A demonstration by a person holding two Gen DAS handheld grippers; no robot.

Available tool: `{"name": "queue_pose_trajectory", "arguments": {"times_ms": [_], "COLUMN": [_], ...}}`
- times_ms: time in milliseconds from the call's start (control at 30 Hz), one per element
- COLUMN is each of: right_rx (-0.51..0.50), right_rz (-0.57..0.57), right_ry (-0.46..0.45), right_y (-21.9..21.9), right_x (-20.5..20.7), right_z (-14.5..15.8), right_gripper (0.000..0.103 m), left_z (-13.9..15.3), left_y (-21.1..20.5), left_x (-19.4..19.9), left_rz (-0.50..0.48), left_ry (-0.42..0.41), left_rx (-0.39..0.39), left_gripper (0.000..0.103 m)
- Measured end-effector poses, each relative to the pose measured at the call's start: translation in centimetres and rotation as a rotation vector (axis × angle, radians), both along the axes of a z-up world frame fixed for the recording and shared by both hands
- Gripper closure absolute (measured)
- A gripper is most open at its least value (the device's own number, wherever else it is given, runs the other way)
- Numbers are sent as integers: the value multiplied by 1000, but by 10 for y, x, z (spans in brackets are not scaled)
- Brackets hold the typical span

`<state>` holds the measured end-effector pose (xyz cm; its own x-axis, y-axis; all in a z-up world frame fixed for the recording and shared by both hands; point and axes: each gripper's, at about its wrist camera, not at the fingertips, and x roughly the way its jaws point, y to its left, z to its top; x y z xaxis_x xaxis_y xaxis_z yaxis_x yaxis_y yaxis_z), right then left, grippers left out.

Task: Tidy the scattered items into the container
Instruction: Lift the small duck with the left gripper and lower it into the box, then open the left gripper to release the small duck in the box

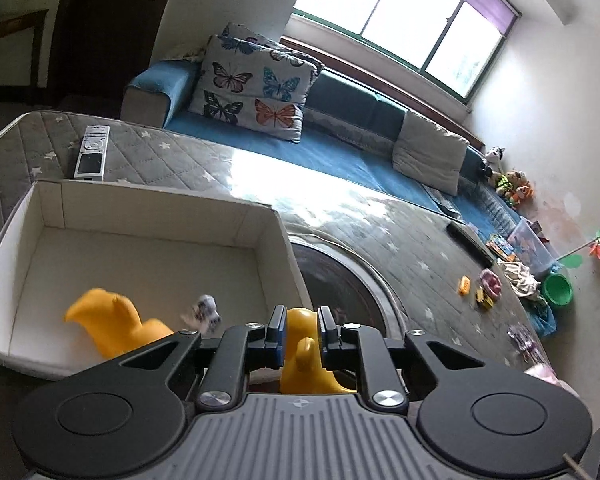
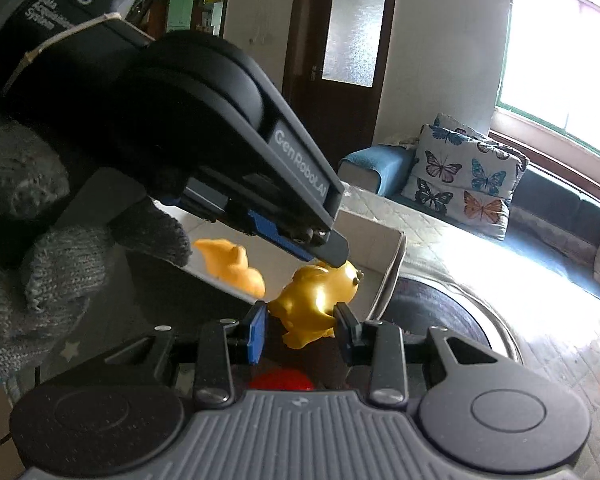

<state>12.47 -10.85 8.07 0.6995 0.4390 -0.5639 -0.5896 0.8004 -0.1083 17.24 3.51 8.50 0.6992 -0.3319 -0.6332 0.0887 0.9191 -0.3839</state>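
- Left gripper (image 1: 300, 330) pinches a glossy yellow plastic duck (image 1: 302, 354) beside the shallow white cardboard box (image 1: 148, 216).
- Right gripper (image 2: 301, 325), fingers spread, flanks that duck.
- Another yellow toy (image 1: 112, 322) lies inside.

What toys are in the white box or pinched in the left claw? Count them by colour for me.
Yellow: 2 (curved yellow toy lying in the white box; held yellow toy pinched in the left gripper)
White-and-black: 1 (small blurred toy in the box)
Total: 3
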Motion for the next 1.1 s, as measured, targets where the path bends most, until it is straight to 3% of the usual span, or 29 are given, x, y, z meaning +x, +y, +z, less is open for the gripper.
{"name": "queue_pose_trajectory", "arguments": {"times_ms": [433,1100], "right_rx": [-26,-34], "right_rz": [1,-35], "right_ry": [107,163], "right_y": [7,9], "right_x": [62,83], "right_z": [-18,-36], "right_gripper": [68,67], "left_z": [-23,-43], "left_y": [17,26], "left_x": [42,53], "left_rz": [44,63], "left_ry": [64,109], "left_rx": [-24,-44], "left_gripper": [82,78]}}
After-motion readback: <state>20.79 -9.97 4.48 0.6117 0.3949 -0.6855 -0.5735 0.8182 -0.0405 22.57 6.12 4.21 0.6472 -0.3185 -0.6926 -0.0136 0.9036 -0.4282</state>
